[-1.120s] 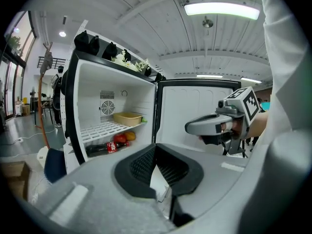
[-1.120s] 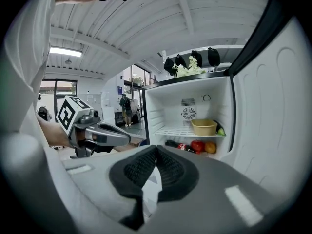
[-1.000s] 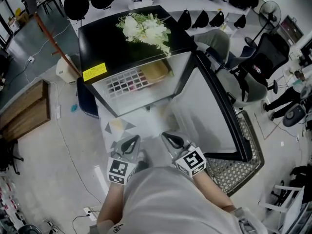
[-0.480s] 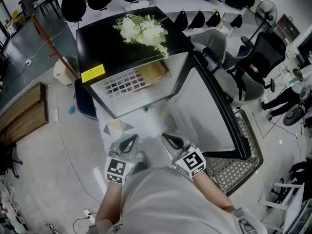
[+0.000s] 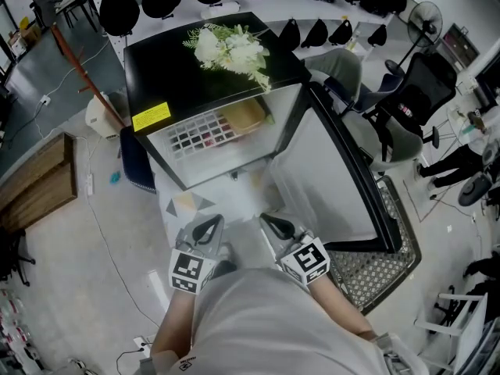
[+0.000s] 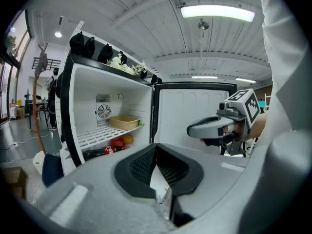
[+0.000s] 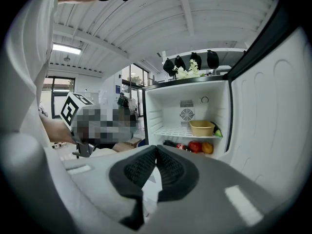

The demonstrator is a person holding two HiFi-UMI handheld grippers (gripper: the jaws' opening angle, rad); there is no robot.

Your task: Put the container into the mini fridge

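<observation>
The black mini fridge (image 5: pixel 203 76) stands open, its door (image 5: pixel 344 170) swung out to the right. A yellow container (image 6: pixel 124 122) sits on the white wire shelf (image 6: pixel 100 135) inside, also seen as the yellow container (image 7: pixel 202 127) in the right gripper view. Below the shelf lie a red fruit (image 7: pixel 195 146), an orange fruit (image 7: pixel 207 147) and a cola bottle (image 6: pixel 105 150). My left gripper (image 5: pixel 209 229) and right gripper (image 5: pixel 275 225) are held close to my body, in front of the fridge. Both are shut with nothing between the pads.
White flowers (image 5: pixel 234 49) lie on the fridge top. A wooden crate (image 5: pixel 39 178) stands at the left, office chairs (image 5: pixel 422 92) at the right. A metal grate (image 5: pixel 367 272) lies on the floor under the door. Cables run over the floor at the left.
</observation>
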